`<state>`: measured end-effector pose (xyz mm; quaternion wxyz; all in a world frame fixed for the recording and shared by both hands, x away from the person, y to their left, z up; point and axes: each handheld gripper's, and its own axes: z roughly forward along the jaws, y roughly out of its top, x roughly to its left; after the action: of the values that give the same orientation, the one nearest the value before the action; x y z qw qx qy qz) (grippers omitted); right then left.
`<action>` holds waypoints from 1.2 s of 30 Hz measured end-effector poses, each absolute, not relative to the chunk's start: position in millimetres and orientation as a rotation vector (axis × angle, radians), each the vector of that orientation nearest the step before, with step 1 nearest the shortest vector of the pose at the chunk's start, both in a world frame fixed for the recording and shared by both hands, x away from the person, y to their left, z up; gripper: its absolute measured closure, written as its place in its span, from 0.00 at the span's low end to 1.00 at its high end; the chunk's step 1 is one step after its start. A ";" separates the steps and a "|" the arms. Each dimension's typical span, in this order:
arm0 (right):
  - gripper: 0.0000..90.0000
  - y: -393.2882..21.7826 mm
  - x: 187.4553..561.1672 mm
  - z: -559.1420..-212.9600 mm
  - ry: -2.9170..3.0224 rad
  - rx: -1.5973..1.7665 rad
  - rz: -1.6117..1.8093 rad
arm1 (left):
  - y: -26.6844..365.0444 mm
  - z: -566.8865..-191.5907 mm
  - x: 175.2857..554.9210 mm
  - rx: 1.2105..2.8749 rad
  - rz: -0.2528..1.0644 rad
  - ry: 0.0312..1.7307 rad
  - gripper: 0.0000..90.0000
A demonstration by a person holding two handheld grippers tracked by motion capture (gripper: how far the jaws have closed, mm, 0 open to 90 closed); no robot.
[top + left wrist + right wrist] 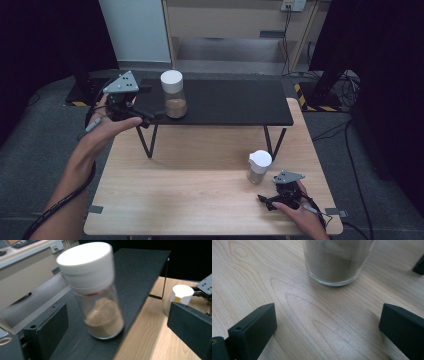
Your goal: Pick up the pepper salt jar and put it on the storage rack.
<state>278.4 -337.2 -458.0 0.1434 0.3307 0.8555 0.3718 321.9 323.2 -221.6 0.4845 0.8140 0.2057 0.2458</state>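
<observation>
Landmark: the black shelf (225, 102), which stands on thin black legs on the far part of the wooden table (200, 190).
Tall jar: a clear jar (173, 95) with a white lid, partly filled with light brown powder, stands upright on the left end of the shelf. In the left gripper view the jar (96, 292) is a little blurred, and the powder fills about the lower part of it.
Left gripper: the left gripper (150, 117) is at the left end of the shelf, just beside the tall jar. Its jaws are wide open; the jar stands ahead, between the two jaws, and neither jaw touches it. It holds nothing.
Small jar: a shorter jar (258, 167) with a white lid stands on the table in front of the right part of the shelf, near its right leg. The right gripper view shows its glass bottom (335, 262) with brownish powder inside.
Right gripper: the right gripper (265, 200) rests low over the table, in front of the shelf and just beside the small jar. Its jaws are wide open and empty; the small jar is ahead of them, not between them.
</observation>
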 end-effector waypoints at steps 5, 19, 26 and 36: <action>0.03 -337.3 278.5 -458.0 2.467 0.954 1.073 | 312.2 -230.8 300.6 2.019 0.628 0.441 0.03; 0.02 -337.3 278.5 -458.0 2.467 0.954 1.072 | 257.5 -267.7 280.2 2.129 0.606 0.327 0.03; 0.02 -337.3 278.5 -458.0 2.467 0.954 1.073 | 231.9 -307.2 278.7 2.177 0.543 0.298 0.03; 0.02 -337.3 278.5 -458.0 2.467 0.954 1.073 | 211.1 -368.9 279.5 2.224 0.468 0.329 0.03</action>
<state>278.5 -337.3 -458.0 0.1430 0.3308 0.8554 0.3720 279.5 211.1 -368.9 0.4103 0.8832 0.1308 0.1860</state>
